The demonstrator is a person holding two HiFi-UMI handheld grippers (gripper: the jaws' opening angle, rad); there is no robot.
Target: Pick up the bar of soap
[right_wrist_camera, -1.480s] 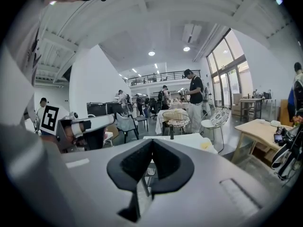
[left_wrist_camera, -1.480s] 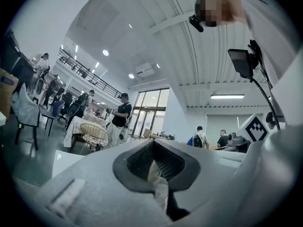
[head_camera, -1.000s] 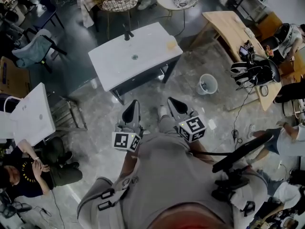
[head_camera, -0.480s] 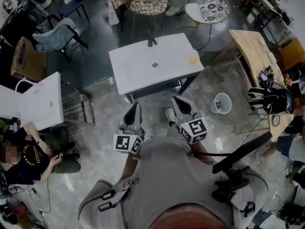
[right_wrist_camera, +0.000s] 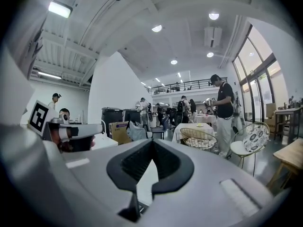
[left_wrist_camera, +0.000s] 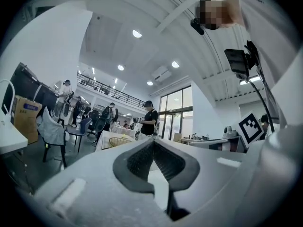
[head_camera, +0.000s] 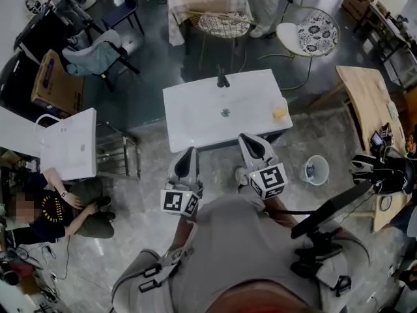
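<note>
The bar of soap (head_camera: 279,112) is a small yellow block lying near the right end of the white surface (head_camera: 195,119), close to that end's edge. On the same surface a dark upright fitting (head_camera: 223,79) stands at the far edge, and a small round drain (head_camera: 225,112) sits near the middle, to the left of the soap.

Both tools are held low in front of the person, side by side and pointing toward the surface. The left hand-held gripper (head_camera: 187,154) hangs just short of the near edge, over the floor. Its own view shows the 2 ribbed pads pressed tip to tip – the left hand-held gripper (left_wrist_camera: 152,143) grips nothing. The right hand-held gripper (head_camera: 251,142) has its tip at the near edge of the surface, below and to the left of the soap and well apart from it. Its jaws are likewise closed against each other – the right hand-held gripper (right_wrist_camera: 151,143) is empty.

A pale bucket (head_camera: 315,170) stands on the floor to the right of the surface, and a person (head_camera: 62,204) sits on the floor at the far left.
</note>
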